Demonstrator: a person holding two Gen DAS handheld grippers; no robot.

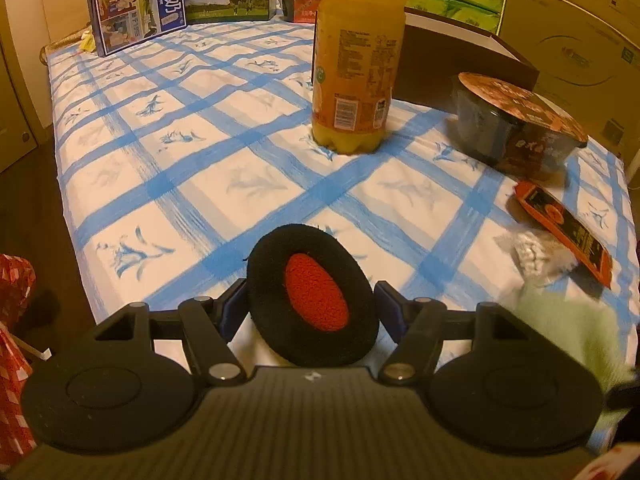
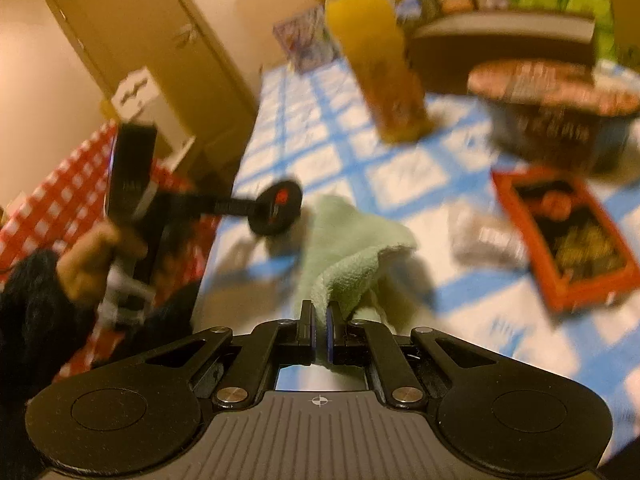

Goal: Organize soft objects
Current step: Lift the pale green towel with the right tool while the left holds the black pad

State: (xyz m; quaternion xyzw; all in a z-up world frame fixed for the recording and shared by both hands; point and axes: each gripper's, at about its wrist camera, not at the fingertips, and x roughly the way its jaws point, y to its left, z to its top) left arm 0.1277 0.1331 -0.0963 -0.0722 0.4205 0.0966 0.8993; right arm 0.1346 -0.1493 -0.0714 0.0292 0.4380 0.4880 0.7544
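Note:
A black oval ear pad with a red centre (image 1: 316, 296) stands on edge between the fingers of my left gripper (image 1: 310, 300), which is shut on it just above the blue-checked bedcover (image 1: 224, 152). The right wrist view shows the same ear pad (image 2: 276, 208) held off the cover's left edge by a person's hand (image 2: 88, 256). My right gripper (image 2: 320, 332) is shut on a fold of a pale green towel (image 2: 344, 248), which drapes down onto the cover. That towel (image 1: 568, 332) is a blur at the lower right of the left wrist view.
An orange juice bottle (image 1: 356, 72) stands mid-cover beside a dark noodle bowl (image 1: 516, 124) and a flat orange-and-black packet (image 1: 564, 232). A small grey-white bundle (image 1: 528, 252) lies by the packet. Milk cartons (image 1: 136, 12), a dark box (image 1: 452, 56) and cardboard boxes (image 1: 572, 40) line the back.

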